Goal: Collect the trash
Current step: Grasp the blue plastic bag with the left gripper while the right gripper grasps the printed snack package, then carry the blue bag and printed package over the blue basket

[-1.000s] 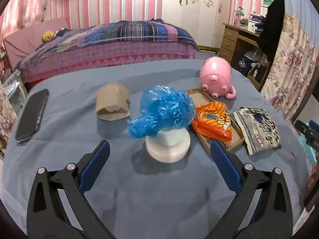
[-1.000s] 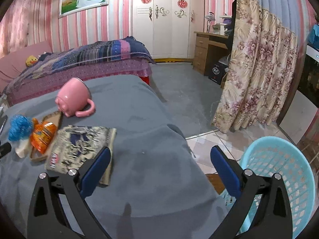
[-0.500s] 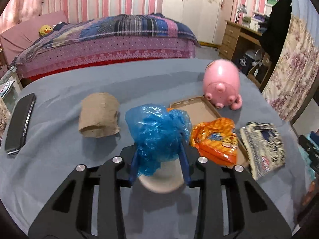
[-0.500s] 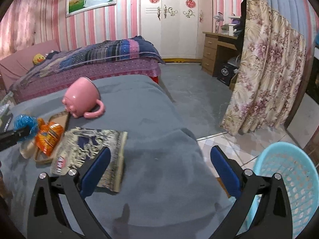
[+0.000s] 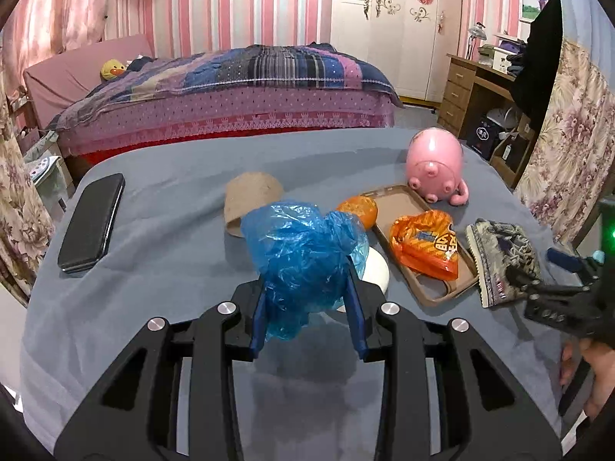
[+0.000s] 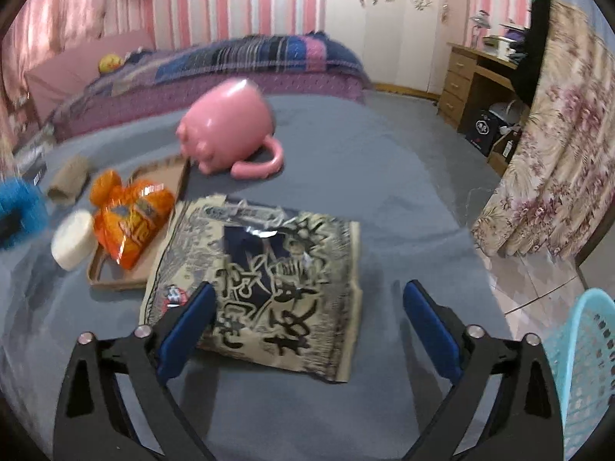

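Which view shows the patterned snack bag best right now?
The right wrist view: the patterned snack bag lies large and flat just ahead of the open jaws. The left wrist view shows it small, foreshortened at the right edge.

The left gripper (image 5: 306,309) is closed: its two blue-padded fingers (image 5: 258,317) press against opposite sides of a crumpled blue plastic bag (image 5: 303,253), which bulges above and below the pads. The black linkage arms are drawn together toward the centre. The right gripper (image 6: 307,326) is held low with its jaws spread wide and nothing between the blue pads; its left finger (image 6: 188,328) lies over the near edge of a patterned snack packet (image 6: 269,288). In the left wrist view, the right gripper's black frame appears at the far right, with part of the person's right hand (image 5: 599,380) gripping it.
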